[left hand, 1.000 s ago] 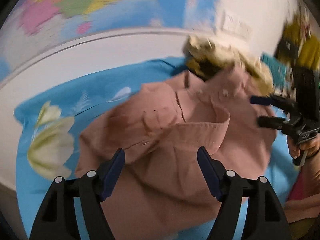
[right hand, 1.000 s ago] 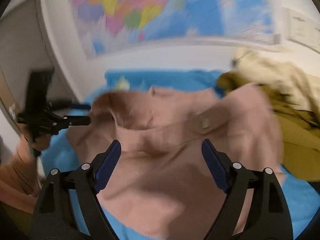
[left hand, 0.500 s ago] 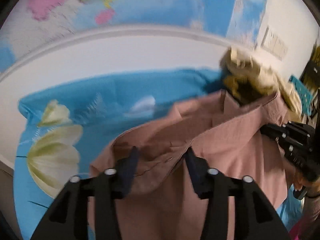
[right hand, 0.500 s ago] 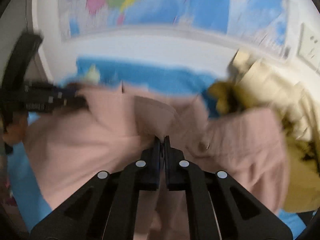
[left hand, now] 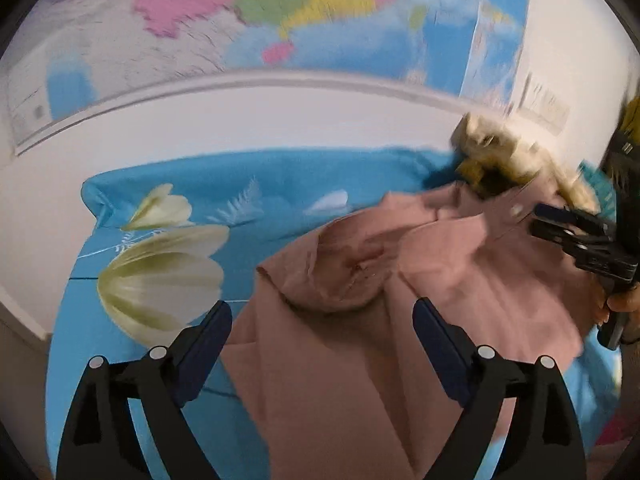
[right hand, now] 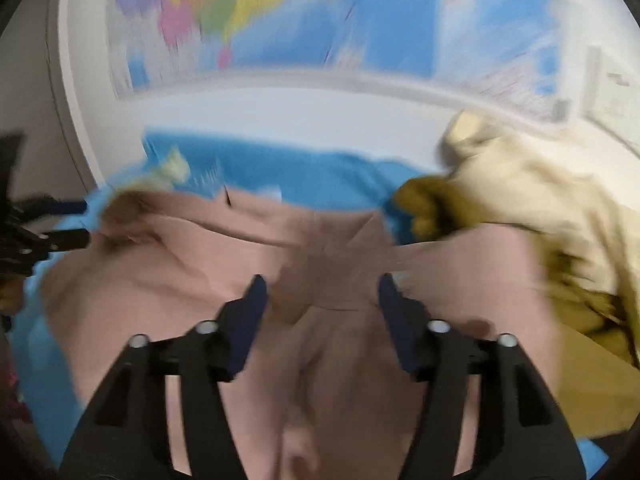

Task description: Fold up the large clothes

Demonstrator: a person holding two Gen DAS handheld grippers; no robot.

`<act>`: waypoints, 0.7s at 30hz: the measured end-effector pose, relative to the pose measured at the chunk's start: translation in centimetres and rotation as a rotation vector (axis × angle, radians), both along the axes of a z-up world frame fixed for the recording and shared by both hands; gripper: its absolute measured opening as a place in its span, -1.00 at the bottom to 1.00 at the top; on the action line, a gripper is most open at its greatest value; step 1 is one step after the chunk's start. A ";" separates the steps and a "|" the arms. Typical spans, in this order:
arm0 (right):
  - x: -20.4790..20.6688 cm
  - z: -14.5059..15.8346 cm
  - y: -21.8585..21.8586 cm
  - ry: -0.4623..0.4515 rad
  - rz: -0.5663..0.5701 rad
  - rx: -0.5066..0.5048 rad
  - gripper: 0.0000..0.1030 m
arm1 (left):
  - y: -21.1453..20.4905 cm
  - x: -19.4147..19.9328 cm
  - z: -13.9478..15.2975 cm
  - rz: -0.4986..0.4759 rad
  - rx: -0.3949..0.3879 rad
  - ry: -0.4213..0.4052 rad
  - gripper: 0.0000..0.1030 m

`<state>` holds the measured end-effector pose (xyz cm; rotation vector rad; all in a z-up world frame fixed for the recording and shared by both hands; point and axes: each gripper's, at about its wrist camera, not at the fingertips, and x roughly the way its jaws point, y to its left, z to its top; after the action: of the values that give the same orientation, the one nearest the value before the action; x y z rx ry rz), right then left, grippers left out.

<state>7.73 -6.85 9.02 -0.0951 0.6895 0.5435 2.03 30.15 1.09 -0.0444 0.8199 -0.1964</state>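
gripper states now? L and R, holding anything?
Left tool: open, just opened wider, holding nothing; pink shirt lies beneath.
Right tool: open, just reopened, holding nothing.

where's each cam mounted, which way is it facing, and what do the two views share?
Left wrist: on the left gripper, angled down over the pink garment on the blue sheet; right gripper and hand at right edge.
Right wrist: on the right gripper, same garment; left gripper at left edge.
Shared: garment, sheet, wall map, yellow clothes.
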 end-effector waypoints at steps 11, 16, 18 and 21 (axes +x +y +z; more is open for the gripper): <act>-7.5 -6.2 -10.9 0.250 -0.111 0.151 0.69 | 1.5 -3.2 -6.6 -0.055 -0.198 0.196 0.86; -7.0 -7.5 -11.0 0.357 -0.039 0.284 -0.54 | -0.7 -3.4 -6.6 -0.069 -0.155 0.173 -0.12; -7.7 -5.5 -11.8 0.349 -0.018 0.349 -0.72 | 0.0 -3.5 -5.6 -0.050 -0.192 0.194 -0.68; -10.3 -1.3 -13.8 0.286 0.026 0.461 -0.86 | 2.9 -4.4 -3.8 -0.055 -0.375 0.220 -0.82</act>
<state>-2.60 -20.63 7.69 0.4123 0.8240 0.7374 -2.35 33.06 -2.70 -0.4018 0.9956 -0.4003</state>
